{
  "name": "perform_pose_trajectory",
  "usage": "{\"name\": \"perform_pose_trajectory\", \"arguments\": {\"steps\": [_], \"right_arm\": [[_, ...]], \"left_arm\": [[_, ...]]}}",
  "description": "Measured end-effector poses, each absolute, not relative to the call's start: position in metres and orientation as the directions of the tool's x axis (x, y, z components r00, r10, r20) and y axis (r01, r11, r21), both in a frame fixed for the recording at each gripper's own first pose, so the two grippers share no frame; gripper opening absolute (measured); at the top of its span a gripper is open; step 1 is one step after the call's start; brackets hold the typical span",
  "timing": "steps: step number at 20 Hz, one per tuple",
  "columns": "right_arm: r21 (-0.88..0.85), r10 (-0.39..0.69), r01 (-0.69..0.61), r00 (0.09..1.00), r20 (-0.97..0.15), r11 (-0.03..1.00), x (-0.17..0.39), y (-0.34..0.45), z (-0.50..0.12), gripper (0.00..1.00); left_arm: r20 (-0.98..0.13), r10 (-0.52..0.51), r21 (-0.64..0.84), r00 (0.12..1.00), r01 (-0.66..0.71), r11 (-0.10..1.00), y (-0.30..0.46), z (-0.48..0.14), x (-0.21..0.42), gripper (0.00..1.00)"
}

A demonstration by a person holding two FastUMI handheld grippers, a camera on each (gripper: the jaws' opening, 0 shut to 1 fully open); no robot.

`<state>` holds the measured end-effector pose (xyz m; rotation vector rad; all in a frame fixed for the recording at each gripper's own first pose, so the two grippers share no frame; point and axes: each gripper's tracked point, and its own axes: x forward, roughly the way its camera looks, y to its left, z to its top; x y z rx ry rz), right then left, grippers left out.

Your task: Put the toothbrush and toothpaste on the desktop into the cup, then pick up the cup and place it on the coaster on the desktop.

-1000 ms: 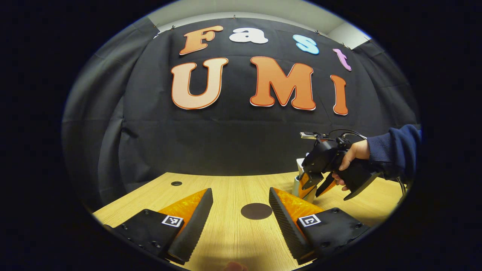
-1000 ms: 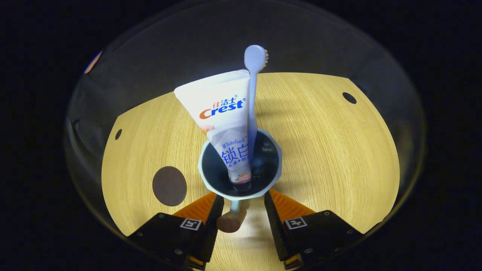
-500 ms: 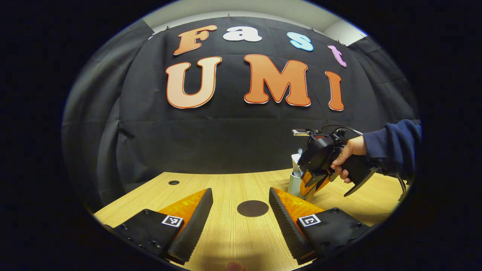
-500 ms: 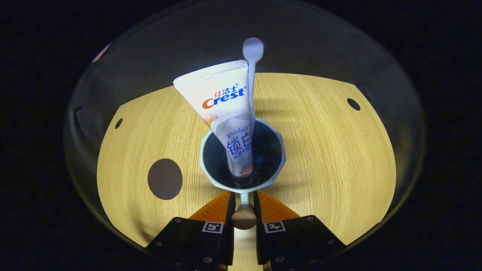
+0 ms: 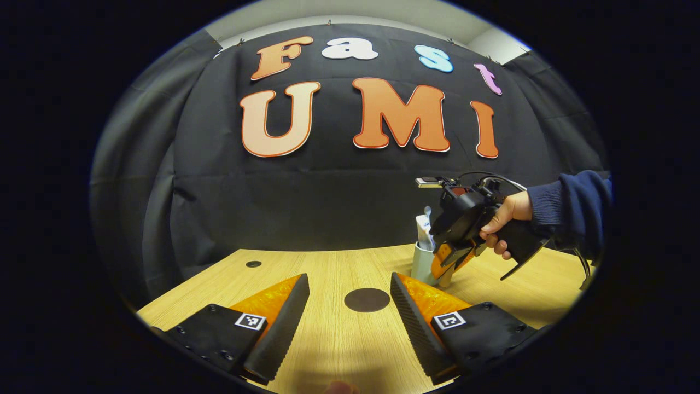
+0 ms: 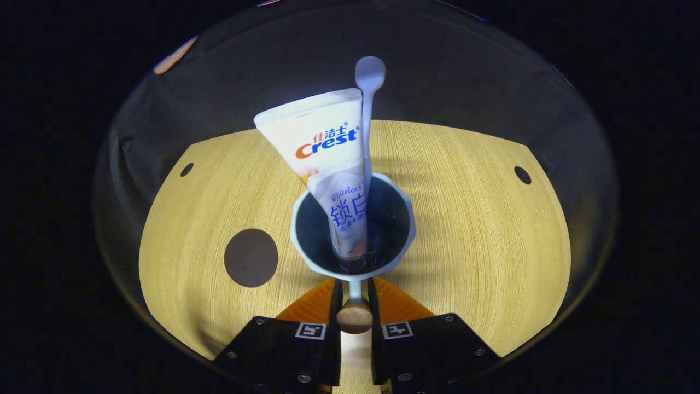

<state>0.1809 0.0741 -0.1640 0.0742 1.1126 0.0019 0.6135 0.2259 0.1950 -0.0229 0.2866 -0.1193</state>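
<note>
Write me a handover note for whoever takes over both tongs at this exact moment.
Right tongs: shut on the cup handle, held by a hand.
Left tongs: open, holding nothing, low over the desktop.
Cup: toothpaste and toothbrush stand inside it.
Coaster: bare, off to the cup's side.
Done: both items are in the cup, and the handle is gripped.
Left: carry the cup over, set it on the coaster, release.

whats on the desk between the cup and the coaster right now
Nothing: in the right gripper view only bare wooden desktop lies between the cup and the dark round coaster. The left gripper view shows the same bare gap.
</note>
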Motion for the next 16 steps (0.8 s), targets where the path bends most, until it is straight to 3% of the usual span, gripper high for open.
{"name": "perform_pose_trajectory", "arguments": {"steps": [16], "right_arm": [[0.086, 0.142, -0.14, 0.46, -0.876, 0.986, 0.188, 0.068, -0.166, 0.23]], "left_arm": [[-0.299, -0.092, -0.03, 0.95, 0.087, 0.996, 0.24, 0.186, 0.603, 0.95]]}}
